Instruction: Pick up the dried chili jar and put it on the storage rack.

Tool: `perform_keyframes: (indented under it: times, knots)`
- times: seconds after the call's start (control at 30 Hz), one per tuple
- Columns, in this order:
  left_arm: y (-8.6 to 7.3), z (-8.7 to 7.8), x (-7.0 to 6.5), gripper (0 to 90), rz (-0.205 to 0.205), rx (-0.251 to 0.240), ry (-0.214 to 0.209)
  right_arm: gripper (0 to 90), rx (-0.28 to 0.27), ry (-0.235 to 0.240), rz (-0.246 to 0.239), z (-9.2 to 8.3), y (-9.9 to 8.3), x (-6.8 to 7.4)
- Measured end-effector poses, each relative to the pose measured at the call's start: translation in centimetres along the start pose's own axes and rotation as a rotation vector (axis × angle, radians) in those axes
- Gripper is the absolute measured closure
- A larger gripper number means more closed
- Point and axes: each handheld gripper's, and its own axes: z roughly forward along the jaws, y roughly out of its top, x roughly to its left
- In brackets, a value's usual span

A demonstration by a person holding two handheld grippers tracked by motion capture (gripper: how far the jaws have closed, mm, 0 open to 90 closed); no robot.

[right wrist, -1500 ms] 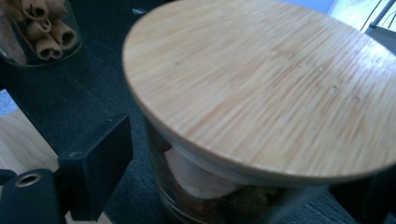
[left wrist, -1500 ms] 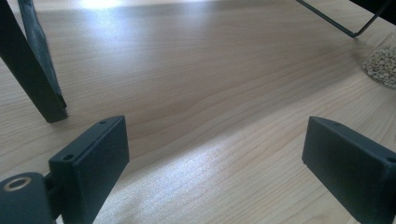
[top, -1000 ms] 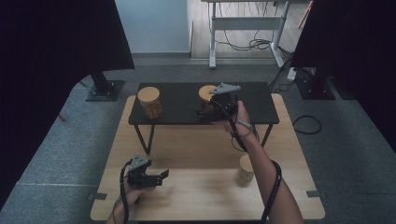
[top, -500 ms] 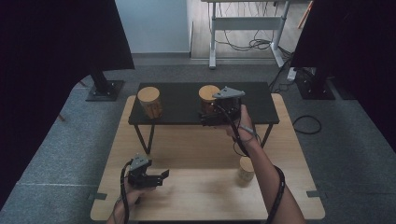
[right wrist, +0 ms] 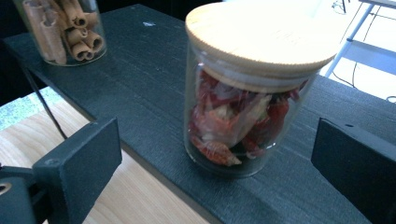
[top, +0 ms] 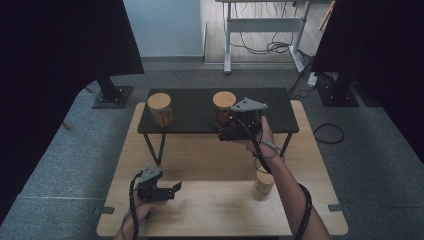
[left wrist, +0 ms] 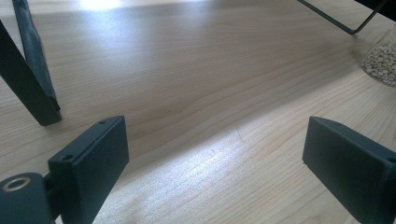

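The right gripper has just been opening its jaws; they stand wide and hold nothing, the red-filled jar sitting apart ahead of them on the black shelf. I'd back away level, to avoid clipping the wooden lid. The left gripper rests wide open and empty over the wooden table.

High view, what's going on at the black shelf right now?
A person's right gripper is at the front of the black shelf, its fingers wide apart and having just been opening, with the jar of red dried pieces standing between them, untouched. A second jar with rolled brown sticks stands farther left on the shelf. The left gripper is open low over the wooden table, near a third jar.
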Motion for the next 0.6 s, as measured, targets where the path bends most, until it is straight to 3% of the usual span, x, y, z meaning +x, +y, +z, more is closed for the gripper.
perform_keyframes:
  times: [0.17,0.6]
  knots:
    - [0.0,0.0,0.0,6.4,0.000,0.001,0.000,0.9,-0.005,0.010,-0.016,-0.5,-0.7,0.2]
    - [-0.1,0.2,-0.1,6.4,0.000,0.009,-0.003,0.8,-0.040,0.034,0.004,-2.1,-3.8,0.4]
